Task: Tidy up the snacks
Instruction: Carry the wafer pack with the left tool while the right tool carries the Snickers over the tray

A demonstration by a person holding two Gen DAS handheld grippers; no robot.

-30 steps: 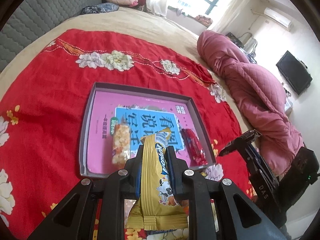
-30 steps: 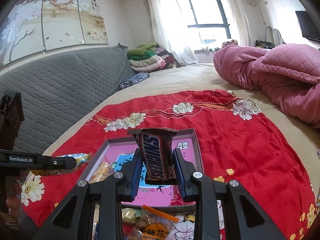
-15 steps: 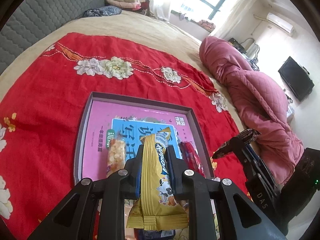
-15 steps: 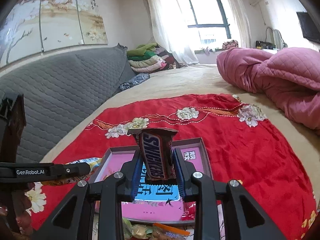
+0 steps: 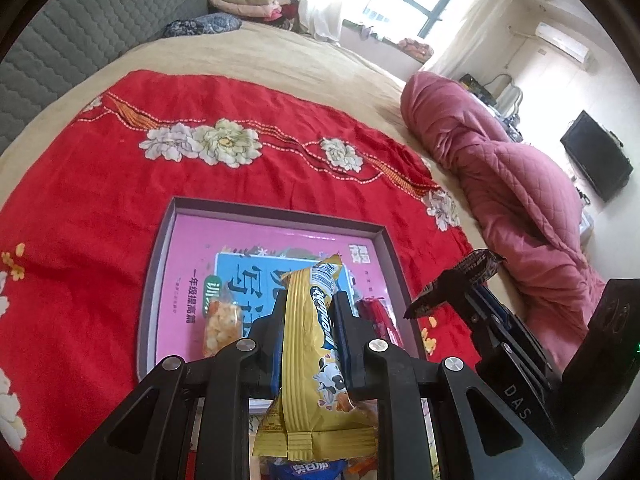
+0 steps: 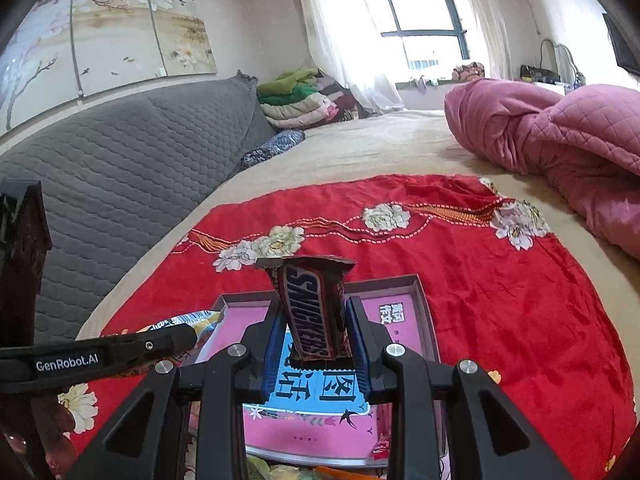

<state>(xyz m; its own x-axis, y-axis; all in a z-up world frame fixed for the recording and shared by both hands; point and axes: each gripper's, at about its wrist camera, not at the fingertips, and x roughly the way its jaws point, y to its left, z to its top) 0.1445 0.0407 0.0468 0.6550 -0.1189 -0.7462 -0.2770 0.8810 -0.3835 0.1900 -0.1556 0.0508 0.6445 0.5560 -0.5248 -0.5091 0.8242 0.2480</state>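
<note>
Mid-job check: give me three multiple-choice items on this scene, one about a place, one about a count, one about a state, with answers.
1. Where is the tray?
A. on the red cloth
B. on the sofa
C. on the pink quilt

2. How many snacks lie in the tray?
A. none
B. two
C. five

3. What is the right claw doing?
A. open, empty
B. shut on the Snickers bar
C. shut on a spoon

Answers: 1 A, red cloth surrounds the tray; 2 B, a clear pack and a red pack; 3 B, pads press the bar.
</note>
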